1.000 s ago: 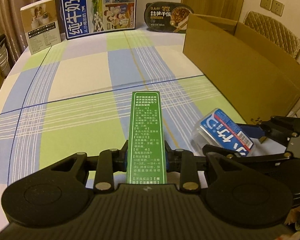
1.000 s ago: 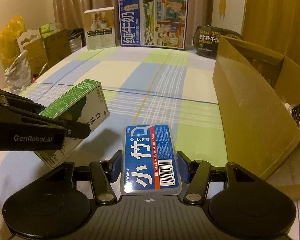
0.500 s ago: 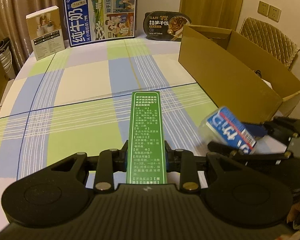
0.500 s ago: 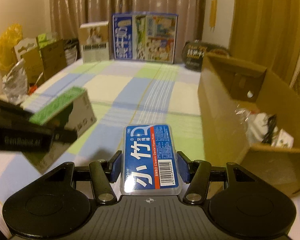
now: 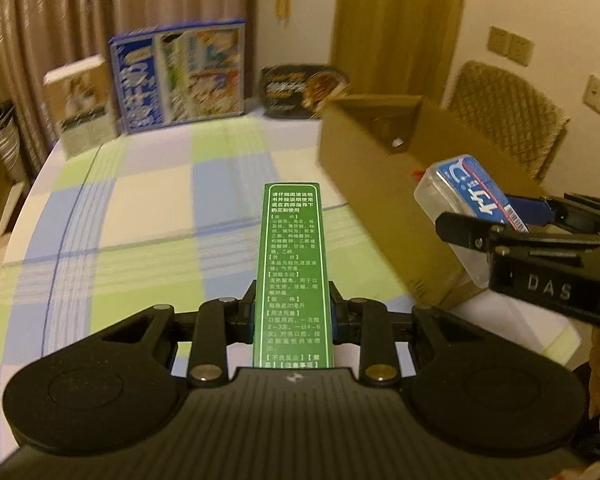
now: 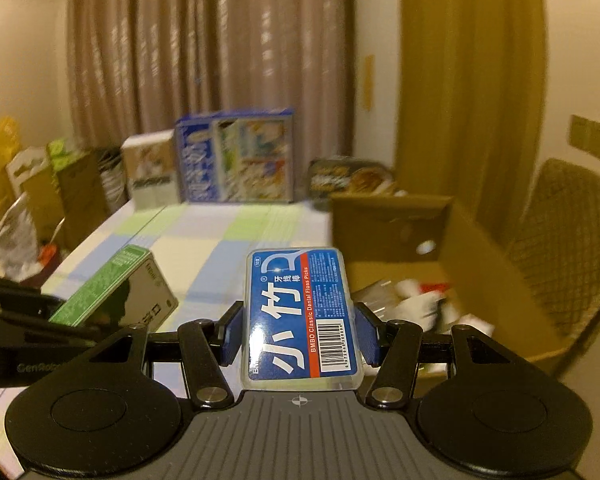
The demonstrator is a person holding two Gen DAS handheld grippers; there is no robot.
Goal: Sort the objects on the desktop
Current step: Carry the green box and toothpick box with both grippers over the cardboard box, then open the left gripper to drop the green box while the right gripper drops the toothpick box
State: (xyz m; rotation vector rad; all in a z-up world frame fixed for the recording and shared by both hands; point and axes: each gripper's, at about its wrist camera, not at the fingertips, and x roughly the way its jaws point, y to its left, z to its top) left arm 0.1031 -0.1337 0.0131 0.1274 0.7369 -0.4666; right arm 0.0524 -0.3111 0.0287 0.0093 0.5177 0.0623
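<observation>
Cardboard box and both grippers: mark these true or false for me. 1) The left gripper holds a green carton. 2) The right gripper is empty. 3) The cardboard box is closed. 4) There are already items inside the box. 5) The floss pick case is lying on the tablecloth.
1) True: the left gripper is shut on the green carton.
2) False: the right gripper is shut on the floss pick case.
3) False: the cardboard box is open at the top.
4) True: white items lie inside.
5) False: the case is held up off the tablecloth.
</observation>
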